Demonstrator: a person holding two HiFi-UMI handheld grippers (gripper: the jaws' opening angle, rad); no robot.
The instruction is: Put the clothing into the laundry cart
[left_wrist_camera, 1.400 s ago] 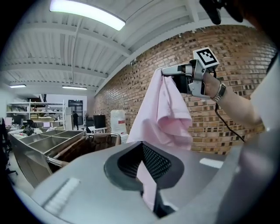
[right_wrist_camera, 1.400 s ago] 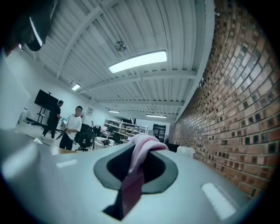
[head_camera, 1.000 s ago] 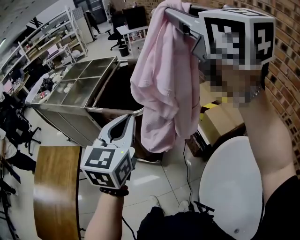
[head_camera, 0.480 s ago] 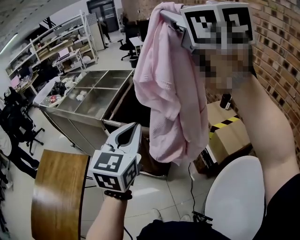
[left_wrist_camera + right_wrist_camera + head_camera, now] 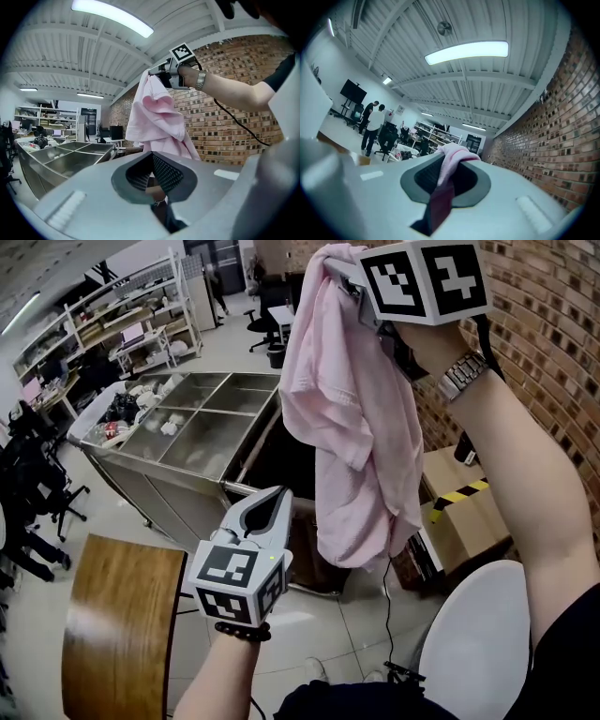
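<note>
We see a brick wall [image 5: 553,324] running down the right side of the room. Left of it stands the laundry cart [image 5: 155,488], a long steel trolley whose top is split into shallow compartments, with a dark open bin at its near right end. A wooden table [image 5: 117,615] sits at the lower left and a white round surface [image 5: 473,643] at the lower right, both near us. A cardboard box [image 5: 459,512] with a yellow and black stripe lies on the floor against the wall.

The pink garment [image 5: 352,418] is not in the cart. It hangs freely in the air between the cart and the wall, and in the head view it falls across the dark bin end. Its top is bunched up high and its lower hem dangles just past the cart's near rim.

Our right gripper [image 5: 345,273] is raised high, and its jaws are clamped on the garment's top edge. In the right gripper view we see pink fabric pinched between the pads and spilling over the tips. Our left gripper [image 5: 278,495] is held low, near the cart's near corner. Its jaws are closed tip to tip with nothing between them, and it touches neither cart nor garment. A metal wristwatch [image 5: 461,376] sits on the right wrist.
</note>
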